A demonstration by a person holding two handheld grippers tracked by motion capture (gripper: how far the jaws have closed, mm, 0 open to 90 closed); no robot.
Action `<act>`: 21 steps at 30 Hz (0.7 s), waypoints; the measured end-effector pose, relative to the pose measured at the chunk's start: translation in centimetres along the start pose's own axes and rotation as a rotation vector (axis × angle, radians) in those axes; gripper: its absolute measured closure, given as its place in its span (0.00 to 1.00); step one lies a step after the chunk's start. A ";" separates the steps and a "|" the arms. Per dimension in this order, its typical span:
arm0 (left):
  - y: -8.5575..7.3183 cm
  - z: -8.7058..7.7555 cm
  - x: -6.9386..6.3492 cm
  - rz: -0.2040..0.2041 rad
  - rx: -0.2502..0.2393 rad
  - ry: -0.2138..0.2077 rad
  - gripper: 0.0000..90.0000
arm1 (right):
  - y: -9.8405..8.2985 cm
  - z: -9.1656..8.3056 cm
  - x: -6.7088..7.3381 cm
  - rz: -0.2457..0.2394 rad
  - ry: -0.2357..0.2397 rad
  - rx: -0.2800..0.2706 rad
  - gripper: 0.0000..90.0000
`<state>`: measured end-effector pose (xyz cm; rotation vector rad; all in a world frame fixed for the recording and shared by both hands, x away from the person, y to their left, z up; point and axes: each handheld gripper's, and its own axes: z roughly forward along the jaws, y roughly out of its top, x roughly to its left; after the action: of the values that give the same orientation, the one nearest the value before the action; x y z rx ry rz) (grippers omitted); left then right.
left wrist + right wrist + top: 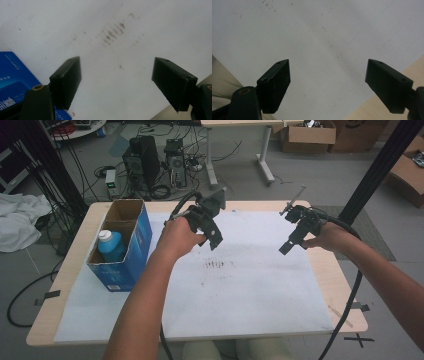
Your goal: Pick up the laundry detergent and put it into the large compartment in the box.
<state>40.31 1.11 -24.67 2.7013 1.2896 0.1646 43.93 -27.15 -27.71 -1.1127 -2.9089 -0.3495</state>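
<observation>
My left gripper (216, 240) hangs above the middle of the white sheet (240, 290), held in the person's left hand. Its jaws stand wide apart in the left gripper view (116, 80), with nothing between them. My right gripper (286, 247) is held over the right part of the sheet. It is open too (327, 83), and bare paper lies under it. A blue carton (125, 252) with its top open stands at the table's left, and a blue bottle with a white cap (108, 244) sits inside it. A corner of the carton (12, 75) shows at the left of the left gripper view.
A patch of dark smudges (215, 265) marks the middle of the sheet, seen also as smudges (113, 33) ahead of the left jaws. The wooden table edge (387, 110) lies close on the right. Computer towers (145, 162) and cables stand on the floor beyond the table.
</observation>
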 end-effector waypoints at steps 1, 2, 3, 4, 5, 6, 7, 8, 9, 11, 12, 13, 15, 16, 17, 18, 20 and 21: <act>-0.2 0.5 0.0 -0.004 0.008 -0.004 0.27 | 0.0 0.1 0.0 0.001 0.000 0.001 0.22; -0.3 1.0 0.0 -0.011 0.011 -0.010 0.27 | 0.0 0.1 0.0 0.006 -0.001 0.007 0.22; -0.4 1.2 0.0 -0.009 0.015 -0.008 0.27 | 0.0 0.1 0.0 0.005 0.000 0.006 0.22; -0.5 1.3 0.0 -0.014 0.015 -0.010 0.27 | 0.0 0.1 0.0 0.006 -0.001 0.007 0.22; -0.6 1.4 0.2 -0.016 0.013 -0.019 0.27 | 0.0 0.1 0.0 0.006 0.000 0.008 0.22; -0.6 1.5 0.2 -0.020 0.011 -0.017 0.27 | 0.1 0.1 0.0 0.009 0.001 0.007 0.22; -0.6 1.5 0.3 -0.021 0.010 -0.019 0.27 | 0.1 0.1 0.0 0.006 0.001 0.004 0.22; -0.6 1.5 0.3 -0.022 0.008 -0.019 0.27 | 0.1 0.2 0.0 0.006 0.001 0.004 0.22; -0.6 1.4 0.3 -0.020 0.006 -0.020 0.27 | 0.1 0.2 0.0 0.010 0.002 0.006 0.22; -0.6 1.4 0.3 -0.020 0.004 -0.022 0.27 | 0.1 0.2 0.0 0.007 0.000 0.008 0.22; -0.6 1.3 0.3 -0.022 0.001 -0.022 0.27 | 0.2 0.2 0.0 0.006 -0.001 0.008 0.22; -0.6 1.3 0.3 -0.023 0.000 -0.023 0.27 | 0.2 0.2 0.0 0.007 -0.001 0.009 0.22; -0.6 1.3 0.3 -0.021 0.000 -0.022 0.27 | 0.2 0.2 0.1 0.009 -0.001 0.008 0.22; -0.6 1.3 0.4 -0.012 0.007 -0.021 0.27 | 0.2 0.2 0.1 0.007 0.000 0.008 0.22; -0.6 1.3 0.3 -0.021 0.001 -0.023 0.27 | 0.2 0.1 0.1 0.007 -0.001 0.008 0.22; -0.6 1.3 0.3 -0.024 0.000 -0.022 0.27 | 0.2 0.1 0.0 0.006 0.000 0.007 0.22; -0.6 1.2 0.3 -0.024 -0.003 -0.024 0.27 | 0.1 0.1 0.0 0.008 0.000 0.006 0.22; -0.6 1.2 0.3 -0.023 -0.003 -0.021 0.27 | 0.1 0.1 0.0 0.011 0.000 0.004 0.22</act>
<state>40.26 1.65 -25.93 2.6775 1.3128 0.1344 44.00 -27.02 -27.80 -1.1276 -2.9010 -0.3435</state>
